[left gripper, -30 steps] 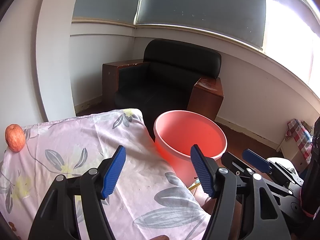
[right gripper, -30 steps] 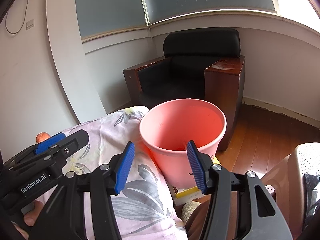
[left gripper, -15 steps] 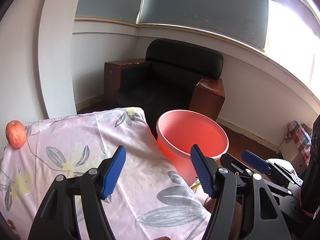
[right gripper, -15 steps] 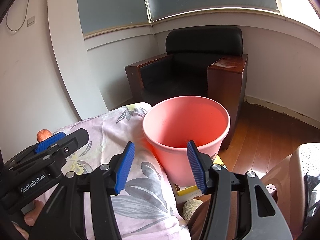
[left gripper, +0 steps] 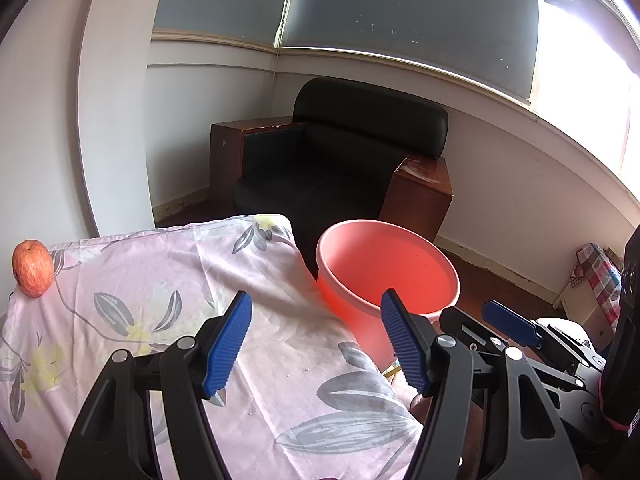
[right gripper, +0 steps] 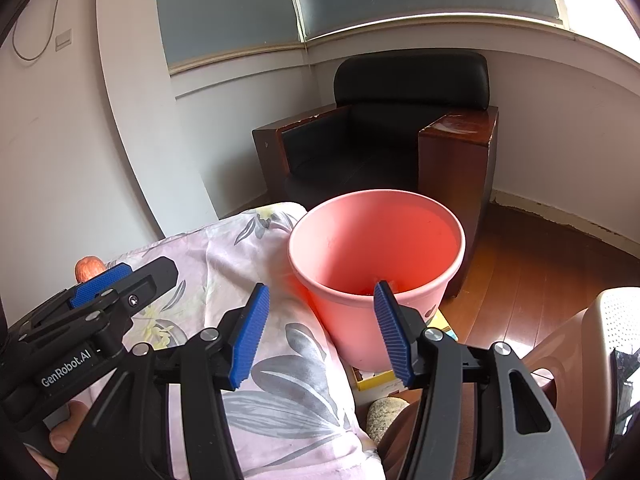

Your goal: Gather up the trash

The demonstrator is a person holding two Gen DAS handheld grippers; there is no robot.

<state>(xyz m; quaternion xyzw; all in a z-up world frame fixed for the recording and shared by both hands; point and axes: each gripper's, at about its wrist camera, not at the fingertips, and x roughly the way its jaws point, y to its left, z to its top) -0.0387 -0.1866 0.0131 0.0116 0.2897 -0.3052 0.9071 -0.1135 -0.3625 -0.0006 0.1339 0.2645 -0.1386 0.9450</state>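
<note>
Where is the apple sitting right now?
In the left wrist view the apple sits at the far left edge of the floral cloth, by the white wall, well away from the pink bucket.

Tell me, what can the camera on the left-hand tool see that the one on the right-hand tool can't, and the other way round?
Only the left wrist view shows the whole apple at the far corner of the table, and a checked cloth by the wall. Only the right wrist view shows the bottom of the bucket's inside, a perforated stool, a wall socket with its cable, and the person's fingertips. Both show the pink bucket, the floral tablecloth, the black armchair, and both grippers open and empty.
</note>
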